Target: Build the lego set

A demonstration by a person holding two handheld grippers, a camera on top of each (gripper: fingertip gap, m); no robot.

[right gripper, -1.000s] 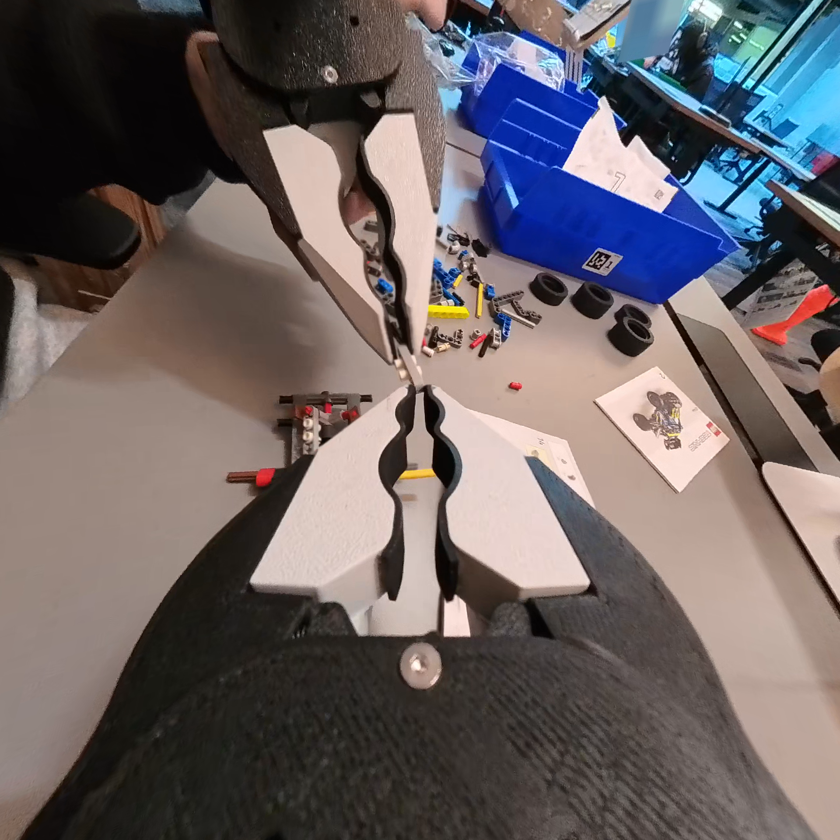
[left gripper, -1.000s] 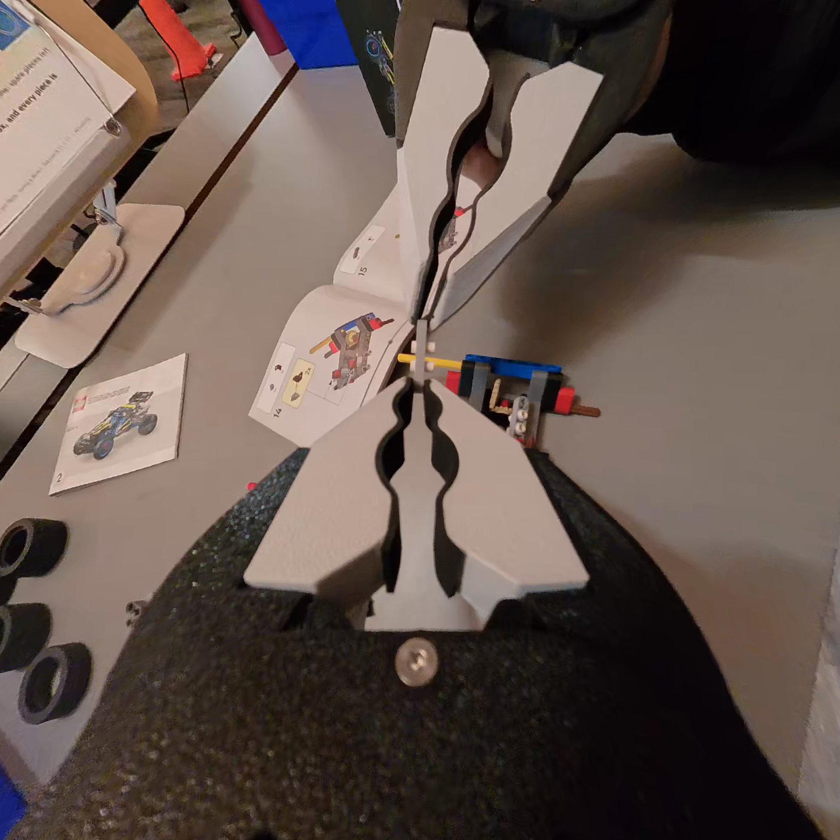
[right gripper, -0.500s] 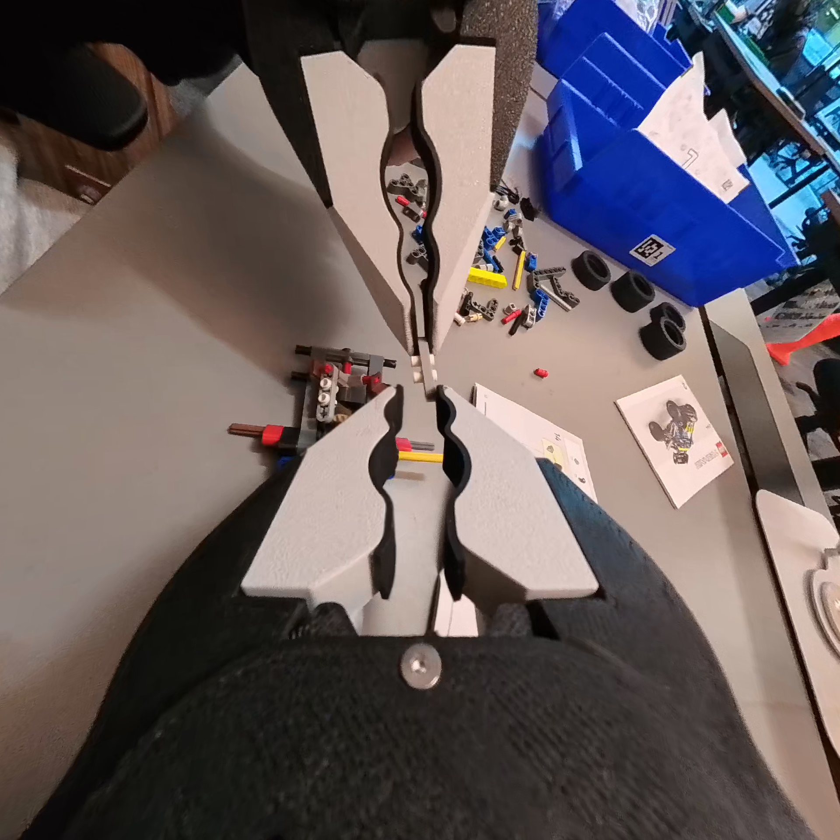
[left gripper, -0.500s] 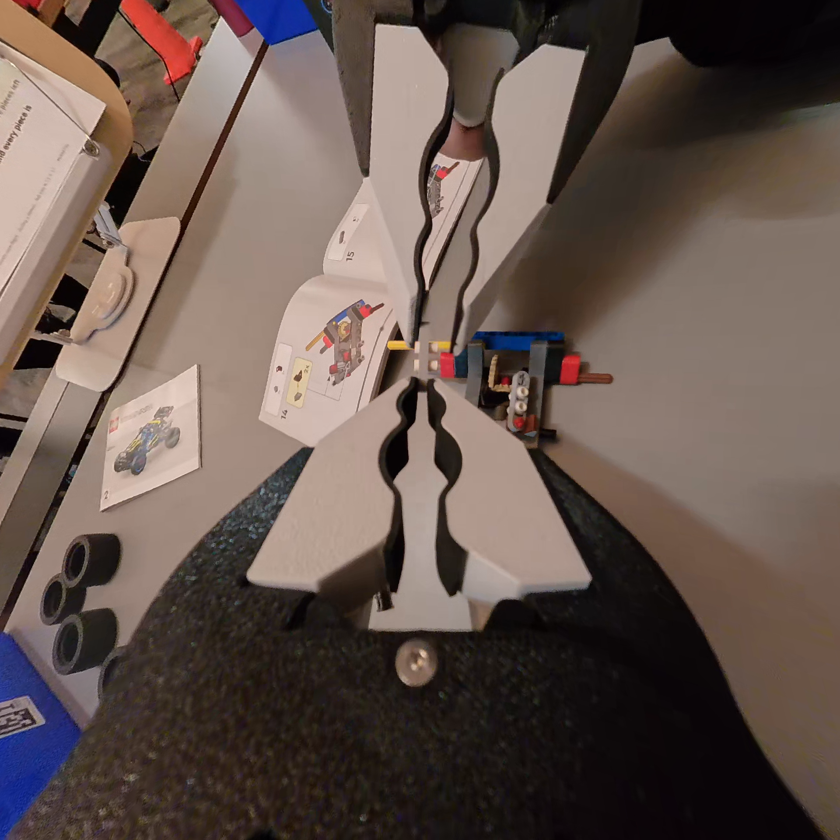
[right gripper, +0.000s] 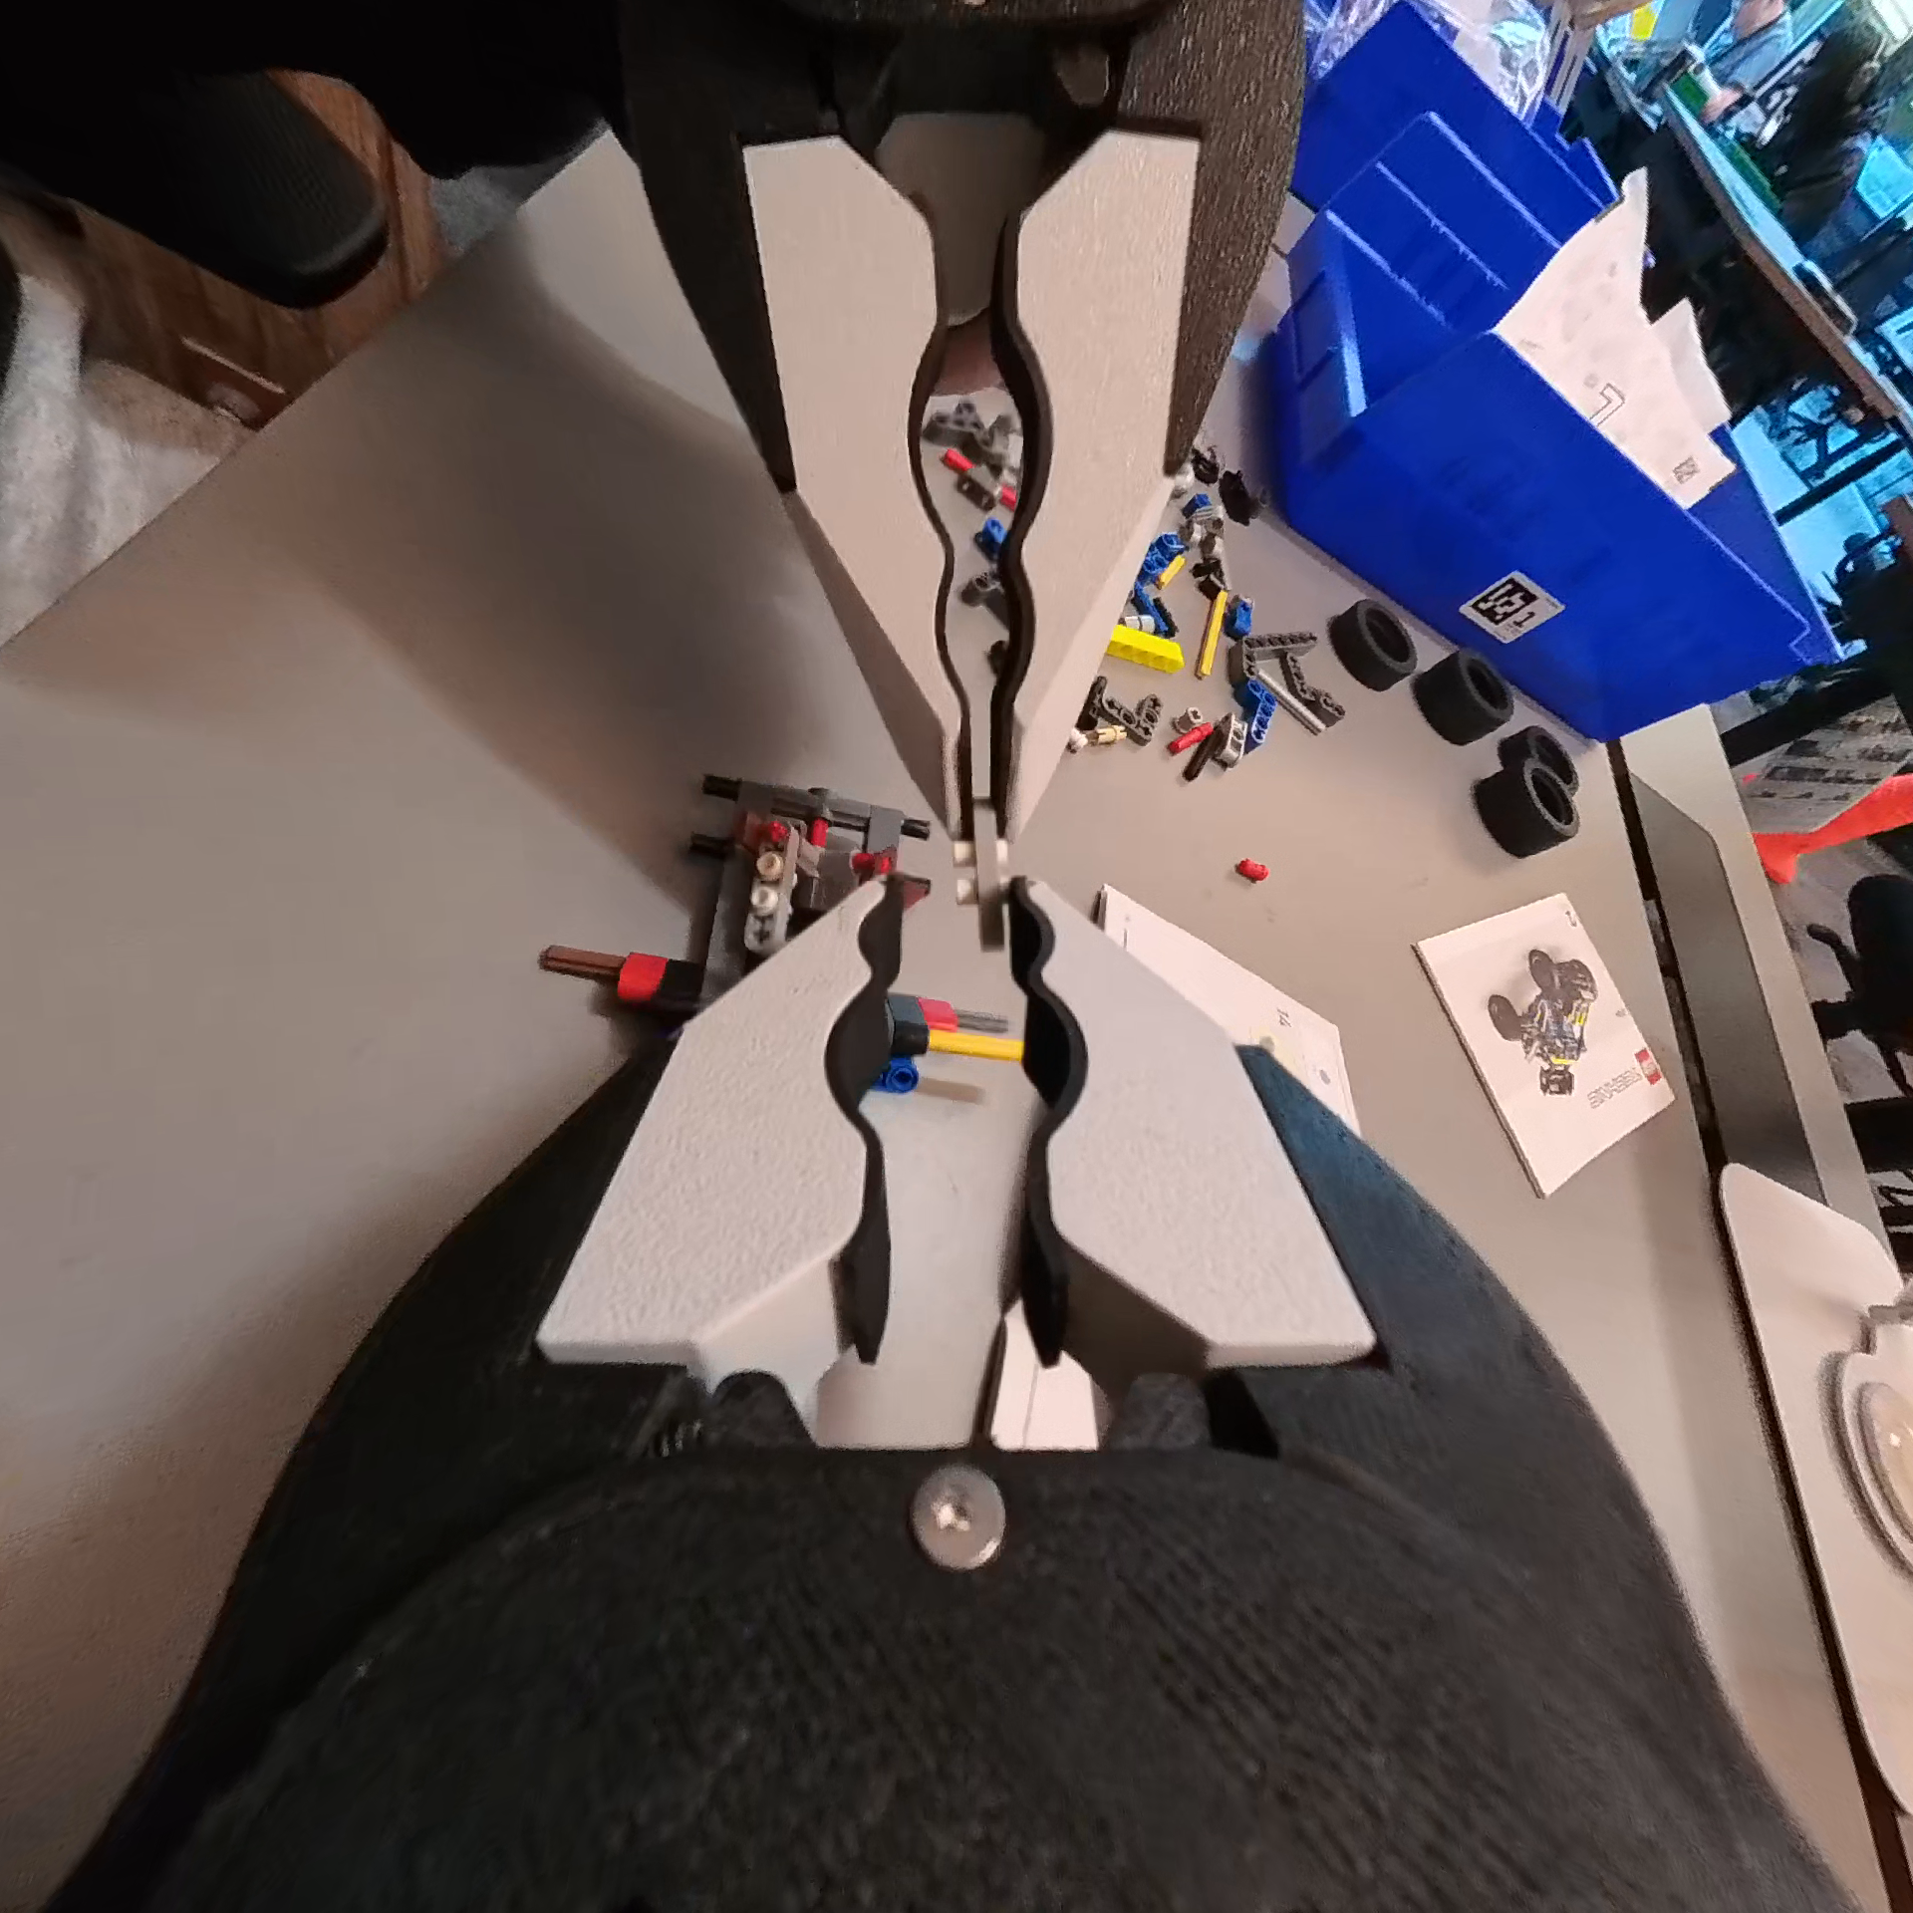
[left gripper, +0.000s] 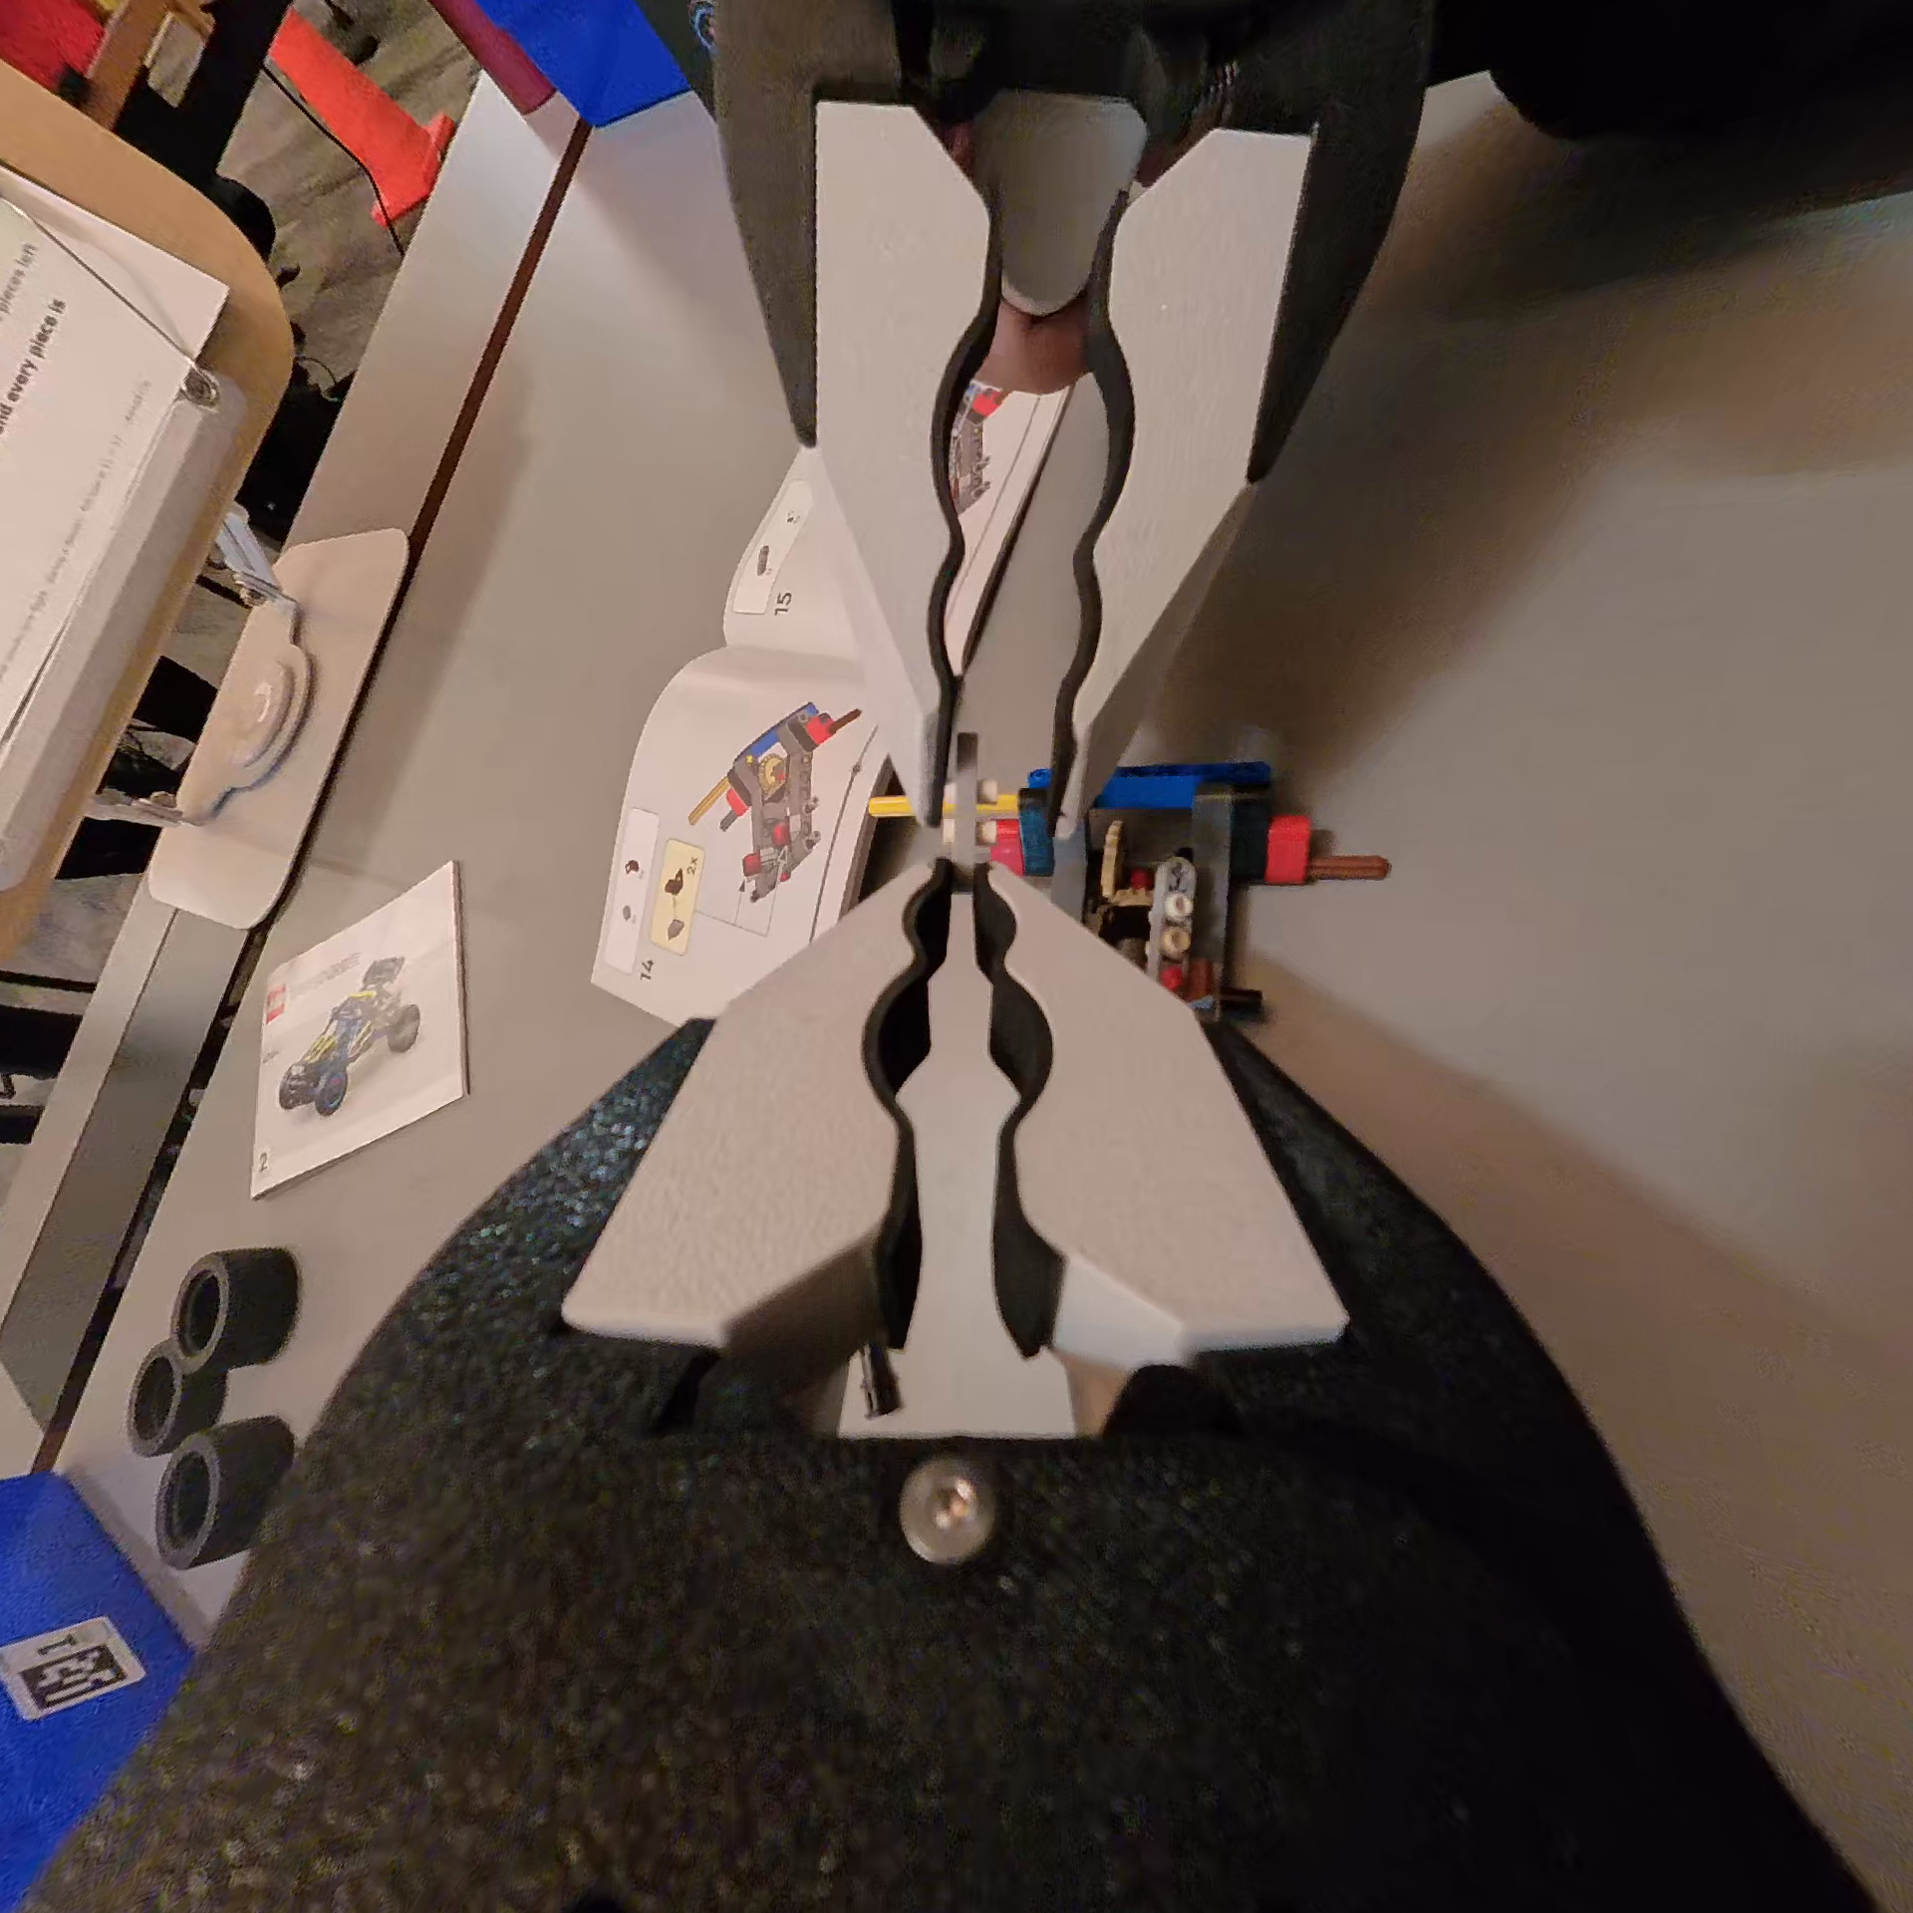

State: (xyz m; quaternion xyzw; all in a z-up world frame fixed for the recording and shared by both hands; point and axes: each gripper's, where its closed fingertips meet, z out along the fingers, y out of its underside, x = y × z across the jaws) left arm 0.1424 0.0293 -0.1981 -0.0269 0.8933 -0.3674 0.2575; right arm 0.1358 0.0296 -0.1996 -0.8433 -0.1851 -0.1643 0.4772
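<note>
- Lego chassis [left gripper: 1170,890], part-built, in grey, red, blue and black; flat on the grey table [left gripper: 1553,725], just beside the open instruction booklet [left gripper: 725,828].
- Judged light, rigid and brittle at the joints: small pins and thin axles likely to pop loose under a hard squeeze or twist.
- Safest hold probably across the grey side beams, not on the protruding brown axle [left gripper: 1346,867] or yellow axle [left gripper: 901,805].
- Long axis of the axle line running left to right in the left wrist view; brown tip to the right, yellow tip to the left, toward the booklet.
- Left gripper [left gripper: 961,875] pinched together on a small grey piece [left gripper: 968,797], held above the yellow axle end.
- Right gripper [right gripper: 952,895] parted, tips straddling the same grey piece, not clamped on anything visible.
- Grey piece tiny and smooth; probably prone to slipping or rotating between the pads.
- Elsewhere: loose parts [right gripper: 1190,642], black tyres [right gripper: 1460,694], blue bins [right gripper: 1553,487], a second booklet [right gripper: 1542,1035].
</note>
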